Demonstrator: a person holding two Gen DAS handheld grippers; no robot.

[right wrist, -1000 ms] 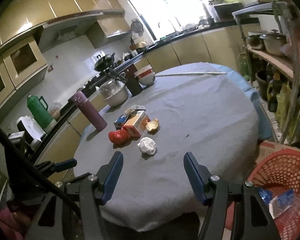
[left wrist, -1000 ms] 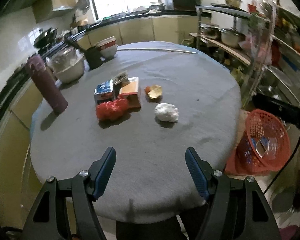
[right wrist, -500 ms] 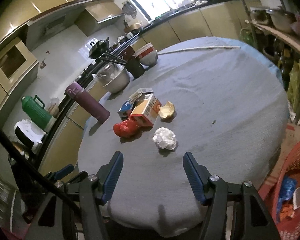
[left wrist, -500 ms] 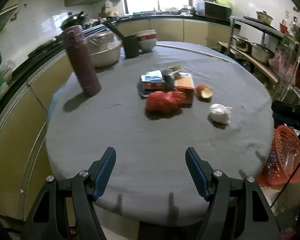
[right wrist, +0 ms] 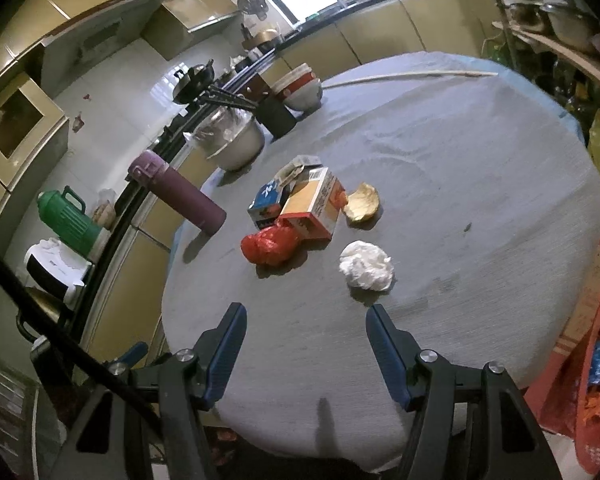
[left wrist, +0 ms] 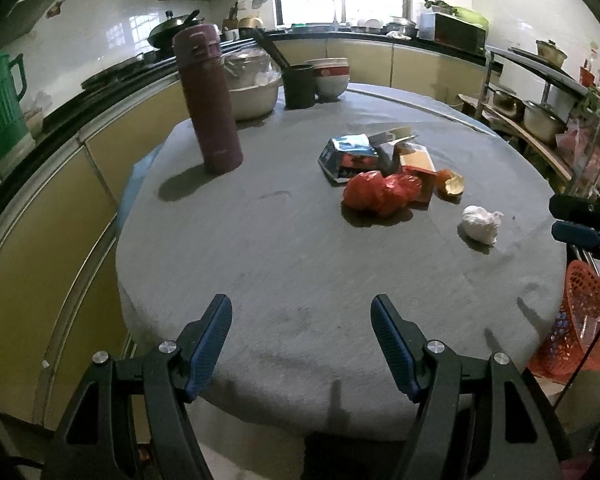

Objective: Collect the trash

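Trash lies mid-table on the grey cloth: a red plastic bag [left wrist: 382, 194] [right wrist: 271, 245], a white paper wad [left wrist: 480, 224] [right wrist: 366, 266], a peel scrap [left wrist: 452, 182] [right wrist: 363, 202], an orange carton [right wrist: 314, 204] [left wrist: 418, 172] and a blue packet [left wrist: 346, 156] [right wrist: 266, 202]. My left gripper [left wrist: 302, 346] is open and empty above the table's near edge. My right gripper [right wrist: 306, 350] is open and empty, just short of the paper wad; its fingertips [left wrist: 574, 233] also show at the right of the left wrist view.
A red mesh basket [left wrist: 580, 320] [right wrist: 596, 384] holding scraps stands on the floor right of the table. A purple flask [left wrist: 210, 100] [right wrist: 180, 194], a metal bowl [right wrist: 232, 142], a dark cup [left wrist: 300, 86] and stacked bowls [left wrist: 332, 76] stand at the table's far left. Shelves with pots stand to the right.
The left gripper has swung left and lower, so the flask looms larger and the basket slid to the right edge. The right gripper has moved in over the table toward the paper wad.
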